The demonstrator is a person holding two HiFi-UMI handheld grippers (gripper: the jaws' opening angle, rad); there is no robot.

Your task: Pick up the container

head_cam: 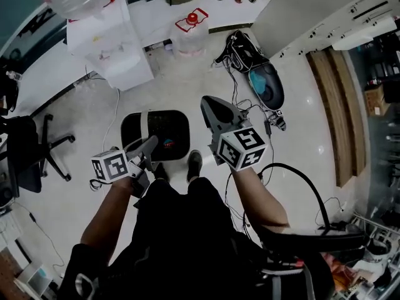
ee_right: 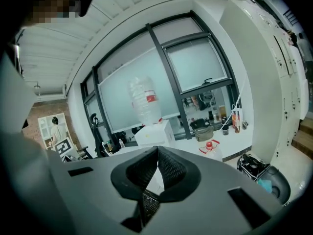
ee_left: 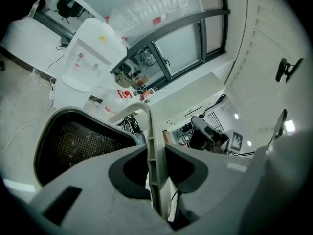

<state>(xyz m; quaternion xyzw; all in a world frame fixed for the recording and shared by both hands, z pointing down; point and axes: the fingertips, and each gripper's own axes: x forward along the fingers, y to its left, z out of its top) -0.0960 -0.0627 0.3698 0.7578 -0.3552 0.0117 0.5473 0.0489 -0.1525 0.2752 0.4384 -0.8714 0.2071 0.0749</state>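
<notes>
The container (head_cam: 164, 127) is a black bin with a pale grey rim, hanging above the floor in front of the person's feet. My left gripper (head_cam: 147, 147) is shut on its near rim. In the left gripper view, the thin grey rim strip (ee_left: 149, 126) stands clamped between the two jaws of that left gripper (ee_left: 155, 156), and the bin's dark perforated inside (ee_left: 78, 141) shows to the left. My right gripper (head_cam: 210, 106) is held up beside the bin, apart from it. Seen in its own view, the right gripper (ee_right: 157, 154) has its ribbed pads pressed together with nothing between them.
A water dispenser (head_cam: 107, 42) with a big bottle stands at the back left, and an office chair (head_cam: 30, 156) at the far left. A black bag (head_cam: 259, 74) and cables lie on the floor to the right. A clear jug with a red cap (head_cam: 191, 25) stands behind.
</notes>
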